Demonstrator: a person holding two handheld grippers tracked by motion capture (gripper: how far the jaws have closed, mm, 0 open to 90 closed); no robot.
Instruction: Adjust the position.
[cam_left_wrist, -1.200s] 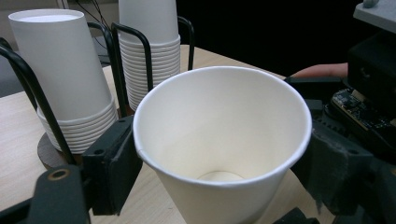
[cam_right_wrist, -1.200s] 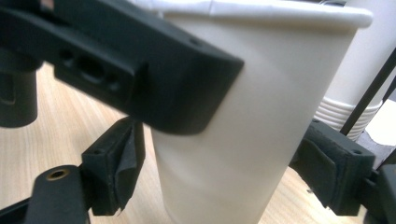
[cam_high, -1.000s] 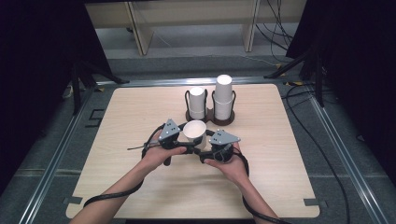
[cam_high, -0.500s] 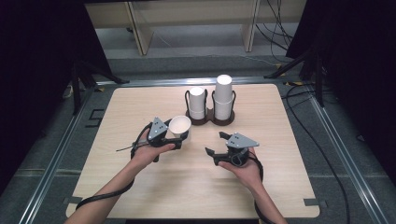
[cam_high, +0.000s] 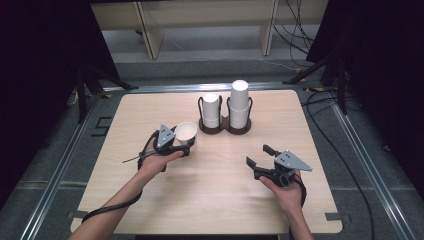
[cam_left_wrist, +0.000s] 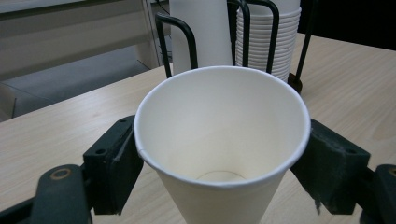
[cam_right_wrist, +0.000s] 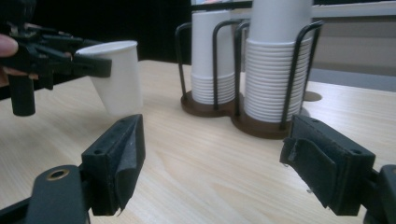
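A: Where is the paper cup (cam_high: 186, 133) now?

B: The left claw (cam_high: 181, 145) is clamped on it, one jaw on each side of its wall. It is held open end up, on the left part of the worktop (cam_high: 220, 200), near the cup rack (cam_high: 224, 126). I think it hangs just above the wood, but it is hard to tell.

A: And the right claw (cam_high: 260, 157)?

B: Its jaws stand apart with nothing between them. They have just been closing a little. It is well apart from the cup.

A: What could go wrong?

B: The cup is thin and soft. If the left claw squeezes harder, the cup could get squashed. If it lets go too high or tilted, the cup could tip over and roll. A swing could also bump the stacked cups (cam_high: 239, 104).
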